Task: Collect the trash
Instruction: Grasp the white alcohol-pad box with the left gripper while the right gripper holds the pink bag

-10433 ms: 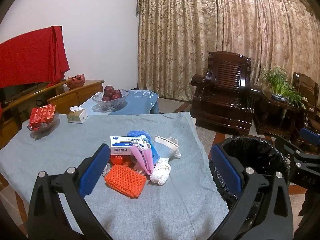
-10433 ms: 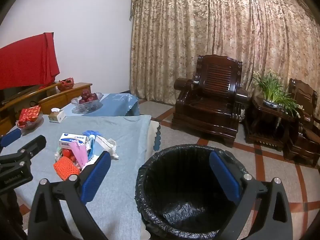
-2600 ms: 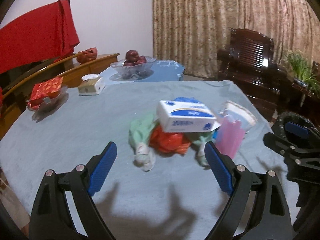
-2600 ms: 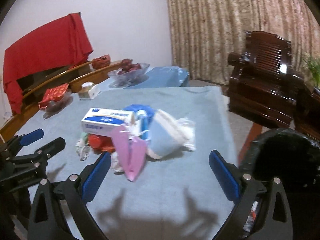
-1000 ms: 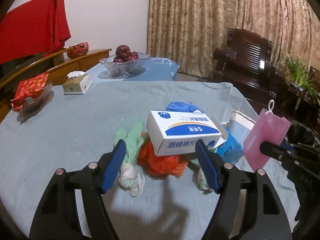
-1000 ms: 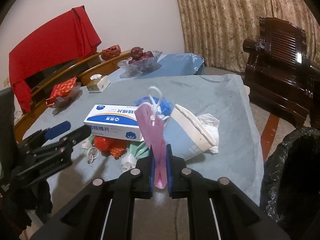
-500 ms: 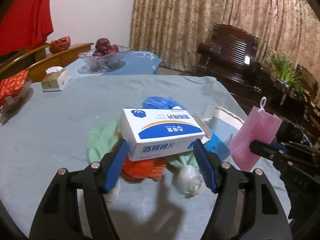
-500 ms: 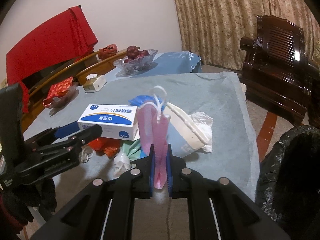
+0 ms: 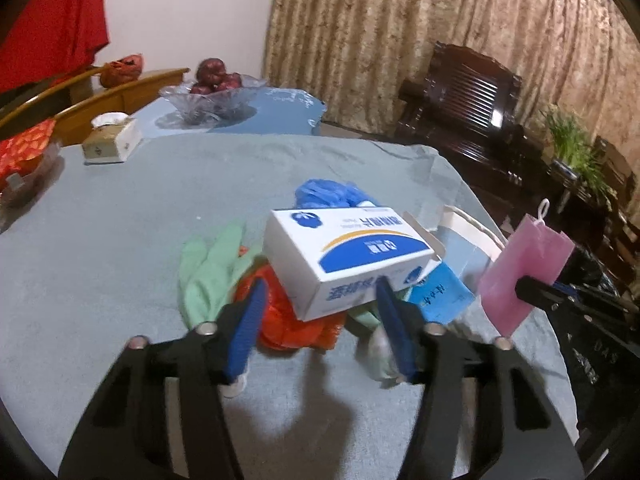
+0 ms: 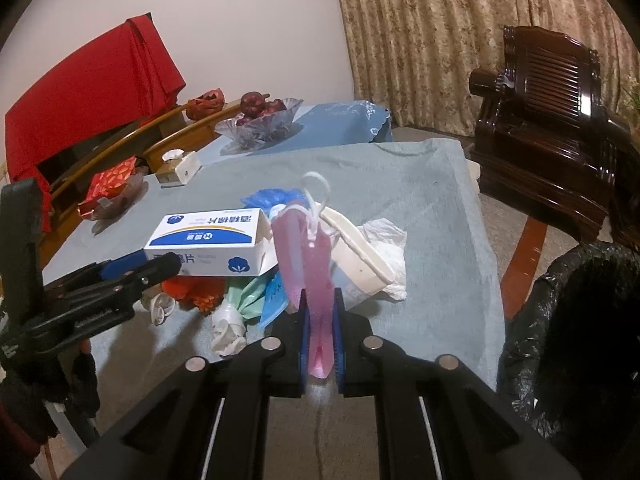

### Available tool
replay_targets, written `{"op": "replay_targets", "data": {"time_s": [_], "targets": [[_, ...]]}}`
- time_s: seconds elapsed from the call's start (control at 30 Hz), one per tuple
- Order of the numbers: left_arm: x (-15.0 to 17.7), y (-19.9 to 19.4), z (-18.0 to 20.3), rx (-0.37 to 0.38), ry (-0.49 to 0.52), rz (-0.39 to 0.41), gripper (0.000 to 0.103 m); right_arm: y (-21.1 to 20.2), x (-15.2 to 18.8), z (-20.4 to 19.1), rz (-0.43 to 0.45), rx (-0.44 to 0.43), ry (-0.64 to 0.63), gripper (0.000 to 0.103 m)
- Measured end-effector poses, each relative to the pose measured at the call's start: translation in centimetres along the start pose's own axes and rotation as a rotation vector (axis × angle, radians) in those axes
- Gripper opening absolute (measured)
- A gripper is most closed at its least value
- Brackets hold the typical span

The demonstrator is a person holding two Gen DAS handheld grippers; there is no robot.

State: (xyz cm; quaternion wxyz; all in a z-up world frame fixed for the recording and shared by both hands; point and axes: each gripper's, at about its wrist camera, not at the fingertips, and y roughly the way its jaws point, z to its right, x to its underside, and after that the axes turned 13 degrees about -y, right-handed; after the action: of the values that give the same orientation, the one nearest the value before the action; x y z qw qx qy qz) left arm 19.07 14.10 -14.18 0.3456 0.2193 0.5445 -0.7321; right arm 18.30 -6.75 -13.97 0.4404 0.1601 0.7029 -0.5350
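A pile of trash lies on the grey-blue tablecloth point(image 9: 120, 240). On top of it lies a white and blue box point(image 9: 348, 248) point(image 10: 208, 232), over an orange net bag point(image 9: 288, 320), a green glove point(image 9: 208, 268) and a blue glove point(image 9: 324, 196). My left gripper point(image 9: 320, 284) point(image 10: 160, 264) has the box's near end between its blue pads; its jaws are closing, and I see no firm press. The right gripper point(image 10: 320, 308) point(image 9: 524, 286) is shut on a pink plastic bag point(image 10: 308, 256) point(image 9: 524, 268), held upright just right of the pile.
A black-lined trash bin point(image 10: 580, 320) stands off the table's right edge. At the table's far side are a glass fruit bowl point(image 9: 212, 96), a tissue box point(image 9: 110, 140) and a bowl of red packets point(image 9: 24, 156). A dark wooden armchair point(image 10: 552, 92) stands beyond.
My left gripper's jaws have narrowed around the near end of the white and blue box. The right gripper still holds the pink bag in much the same place.
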Motion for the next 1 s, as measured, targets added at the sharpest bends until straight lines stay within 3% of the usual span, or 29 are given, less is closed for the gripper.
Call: {"op": "replay_targets", "data": {"time_s": [0.13,0.33,0.43,0.5,0.67,1.0], "targets": [[0.3,0.3,0.5,0.069,-0.008,-0.037,0.037,-0.1,0.1,-0.1,0.001,0.007,-0.001,0.010],[1.7,-0.2,2.9,0.176,0.036,-0.081,0.036,-0.7,0.4,1.0,0.002,0.024,0.010,0.010],[2.3,-0.6,3.6,0.158,0.060,-0.077,0.048,-0.9,0.6,1.6,-0.001,0.033,0.018,0.010],[2.3,-0.8,3.4,0.111,0.061,-0.043,0.064,-1.0,0.8,1.9,-0.005,0.037,0.024,0.010],[1.2,-0.2,2.5,0.065,0.096,-0.015,0.080,-0.7,1.1,2.2,-0.016,0.039,0.033,0.010],[0.1,2.8,2.0,0.082,0.127,-0.034,0.087,-0.1,1.0,2.2,-0.031,0.036,0.023,0.010]]}}
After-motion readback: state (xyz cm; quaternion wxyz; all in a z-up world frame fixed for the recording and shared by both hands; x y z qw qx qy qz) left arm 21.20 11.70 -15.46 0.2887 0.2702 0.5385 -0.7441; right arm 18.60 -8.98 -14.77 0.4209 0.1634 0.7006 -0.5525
